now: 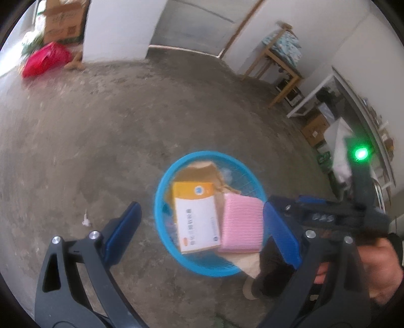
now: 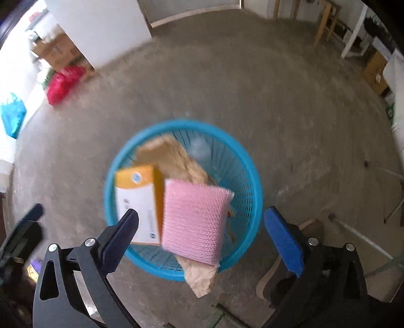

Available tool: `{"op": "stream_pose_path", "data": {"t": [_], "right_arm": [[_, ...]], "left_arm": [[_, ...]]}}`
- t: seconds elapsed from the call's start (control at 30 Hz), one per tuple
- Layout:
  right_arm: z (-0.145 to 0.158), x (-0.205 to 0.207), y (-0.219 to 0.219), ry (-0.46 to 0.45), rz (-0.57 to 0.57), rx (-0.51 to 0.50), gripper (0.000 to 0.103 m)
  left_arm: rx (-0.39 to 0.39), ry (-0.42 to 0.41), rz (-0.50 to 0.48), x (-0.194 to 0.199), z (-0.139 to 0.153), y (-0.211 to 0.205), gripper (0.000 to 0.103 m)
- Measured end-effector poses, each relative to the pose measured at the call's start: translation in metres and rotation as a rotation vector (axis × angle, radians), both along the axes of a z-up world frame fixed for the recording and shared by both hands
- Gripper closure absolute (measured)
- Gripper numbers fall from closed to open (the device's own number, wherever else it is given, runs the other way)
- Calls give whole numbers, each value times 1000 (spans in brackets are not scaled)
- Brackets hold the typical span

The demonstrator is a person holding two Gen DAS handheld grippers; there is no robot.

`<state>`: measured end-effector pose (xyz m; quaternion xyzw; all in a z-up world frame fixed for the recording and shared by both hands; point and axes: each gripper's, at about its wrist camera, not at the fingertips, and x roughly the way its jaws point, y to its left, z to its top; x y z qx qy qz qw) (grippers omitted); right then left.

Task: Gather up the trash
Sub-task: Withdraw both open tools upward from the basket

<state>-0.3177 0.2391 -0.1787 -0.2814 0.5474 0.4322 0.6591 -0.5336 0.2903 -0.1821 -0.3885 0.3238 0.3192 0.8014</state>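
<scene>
One blue basket [image 2: 242, 161] stands on the concrete floor [image 2: 277, 88], below both grippers. In it lie four things: one orange-and-white box [image 2: 137, 194], one pink pad [image 2: 193, 222] just right of the box and touching it, one piece of brown paper [image 2: 171, 156] beneath them, and a pale blurred lump [image 2: 199, 148] at the far side that I cannot identify. The paper's near end hangs out over the near rim.

The right gripper [image 2: 200, 233] hangs above the basket with its jaws spread wide and nothing between the blue pads; the pad and box lie beneath the gap, in the basket. The left gripper [image 1: 200, 227] is likewise spread wide and empty, over the basket's near half.

Only the left view shows the right hand [image 1: 378, 267] on its tool, with one green light [image 1: 361, 153] glowing, plus one white scrap [image 1: 85, 220] on the floor left of the basket and a wooden table [image 1: 277, 63] far right. Only the right view shows one blue bag [image 2: 12, 114] at far left and a sandal-like shape [image 2: 282, 257] near right. Both views show one red bag [image 1: 43, 60] far left, by cardboard boxes [image 1: 63, 22].
</scene>
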Motion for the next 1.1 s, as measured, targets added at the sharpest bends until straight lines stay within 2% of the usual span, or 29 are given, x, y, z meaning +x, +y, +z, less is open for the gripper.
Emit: {"op": "stream_pose_path", "data": {"t": [0.17,0.3,0.5,0.6,0.7,0.8,0.87,1.1], "right_arm": [[59,7,-10,-88,-9,123,6],[117,31,-31,-183,-66,249,6],[160,61,-56,-249,-145,332,6],[164,70,-68,-236,-163,353,6],[157,68,-71,-241,-152,361,6],[154,63,-77,-273,-161,393,6],[151,61,-78,-250,-164,403,6],[135,40,-76,-220,-105,360,6]], "left_arm": [[86,47,-50,27,33,-10,10],[145,60,-95,54,61,-18,10],[242,64,-159,92,97,-35,10],[265,88,-143,99,103,-41,10],[228,86,-149,102,101,-42,10],[218,132,-146,103,89,-45,10],[239,186,-112,102,80,-48,10],[227,269,-58,88,48,-50,9]]}}
